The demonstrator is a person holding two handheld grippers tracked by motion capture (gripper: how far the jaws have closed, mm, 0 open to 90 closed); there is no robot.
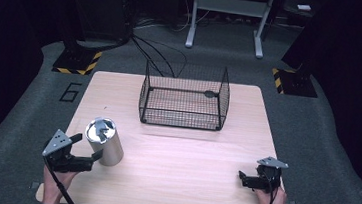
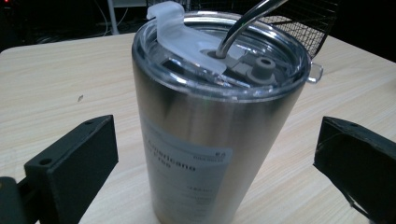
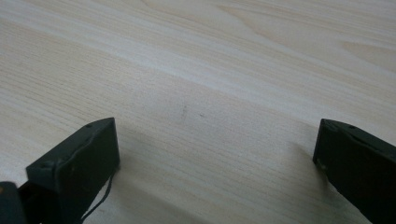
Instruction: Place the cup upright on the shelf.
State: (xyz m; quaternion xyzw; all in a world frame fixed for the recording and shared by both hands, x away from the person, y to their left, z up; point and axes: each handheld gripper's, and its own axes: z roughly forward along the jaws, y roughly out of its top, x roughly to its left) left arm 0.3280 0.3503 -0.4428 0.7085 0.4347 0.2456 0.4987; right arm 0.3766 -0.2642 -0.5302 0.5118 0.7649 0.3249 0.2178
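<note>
A steel tumbler (image 1: pixel 105 141) with a clear lid and a metal straw stands upright on the wooden table (image 1: pixel 179 152) at the front left. My left gripper (image 1: pixel 90 157) is open beside it, jaws on either side of the tumbler (image 2: pixel 210 135) without touching it. A white label with print is on the tumbler's side. A black wire basket (image 1: pixel 184 100) sits at the table's far middle, with a small dark object inside its back right corner. My right gripper (image 1: pixel 243 178) rests open at the front right, low over the bare wood (image 3: pixel 201 93).
Beyond the table's far edge lie black cables on grey floor, a white metal stand (image 1: pixel 227 16) and yellow-black striped bases (image 1: pixel 77 62) at both sides. The tabletop between the two grippers is bare wood.
</note>
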